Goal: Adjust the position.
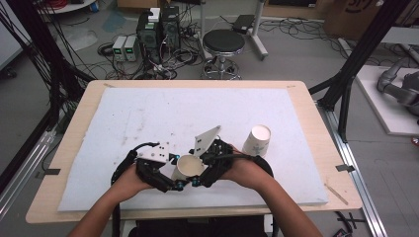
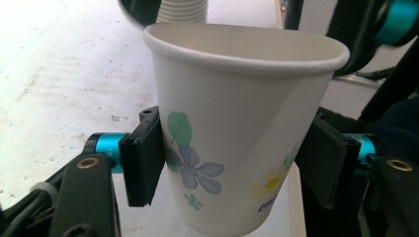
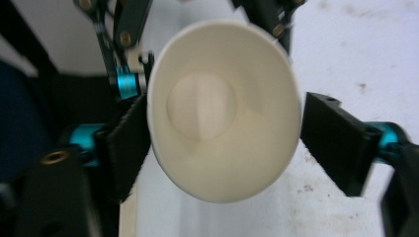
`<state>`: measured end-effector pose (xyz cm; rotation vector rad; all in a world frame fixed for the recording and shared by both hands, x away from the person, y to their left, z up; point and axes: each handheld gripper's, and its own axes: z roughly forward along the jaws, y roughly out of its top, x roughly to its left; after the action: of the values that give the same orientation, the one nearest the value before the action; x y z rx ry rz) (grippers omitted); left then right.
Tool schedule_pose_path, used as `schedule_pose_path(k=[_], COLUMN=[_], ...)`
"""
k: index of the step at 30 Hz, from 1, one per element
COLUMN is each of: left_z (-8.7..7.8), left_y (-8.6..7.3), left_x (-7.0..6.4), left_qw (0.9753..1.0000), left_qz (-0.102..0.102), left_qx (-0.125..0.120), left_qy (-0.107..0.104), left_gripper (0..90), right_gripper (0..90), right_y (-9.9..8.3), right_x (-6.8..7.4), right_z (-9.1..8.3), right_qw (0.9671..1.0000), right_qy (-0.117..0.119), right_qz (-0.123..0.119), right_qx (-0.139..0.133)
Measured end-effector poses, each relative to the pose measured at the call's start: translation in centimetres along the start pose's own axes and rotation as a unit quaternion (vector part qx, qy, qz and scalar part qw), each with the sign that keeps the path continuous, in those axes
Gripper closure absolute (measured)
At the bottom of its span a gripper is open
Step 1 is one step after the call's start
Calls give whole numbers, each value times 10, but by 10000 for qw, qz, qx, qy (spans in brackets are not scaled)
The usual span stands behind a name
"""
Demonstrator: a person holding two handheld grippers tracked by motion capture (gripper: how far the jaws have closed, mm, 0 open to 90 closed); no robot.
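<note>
left gripper (image 1: pixel 176 185) clamps floral paper cup (image 2: pixel 237 133); right gripper (image 3: pixel 225 138) gapes around its rim, pad clear at 3 o'clock. risk: thin wall buckles if both squeeze.

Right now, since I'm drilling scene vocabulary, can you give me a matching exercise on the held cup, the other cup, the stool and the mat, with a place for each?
Things:
1 held cup
2 other cup
3 stool
4 mat

Places:
A on the floor beyond the table
B gripped by the left gripper
C alone on the mat, to the right
D covers the table

Pairs: 1-B, 2-C, 3-A, 4-D
</note>
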<state>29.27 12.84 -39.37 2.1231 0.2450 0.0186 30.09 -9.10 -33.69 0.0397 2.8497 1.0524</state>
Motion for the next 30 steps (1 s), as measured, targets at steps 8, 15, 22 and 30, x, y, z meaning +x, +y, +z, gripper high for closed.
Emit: schedule_pose_path(k=[8,15,22,30], left_z=[-4,-12,-28,-40], left_y=[-16,-26,-42,-51], left_x=[3,8,11,11], left_qw=[9982,9920,9777,9680], left_qz=[-322,-565,-698,-674], left_qx=[-398,-816,-1245,-1519], left_qy=[304,775,1538,1879], left_gripper=[328,328,328,327], right_gripper=[206,206,206,206], right_y=[-26,-61,-100,-120], right_x=[5,12,21,30], right_z=[-32,-53,-51,-43], right_qw=[9933,9809,9592,9496], right_qy=[-342,-774,-1225,-1499], right_qz=[397,891,1369,1546], right_qx=[-1029,-1543,-2150,-2276])
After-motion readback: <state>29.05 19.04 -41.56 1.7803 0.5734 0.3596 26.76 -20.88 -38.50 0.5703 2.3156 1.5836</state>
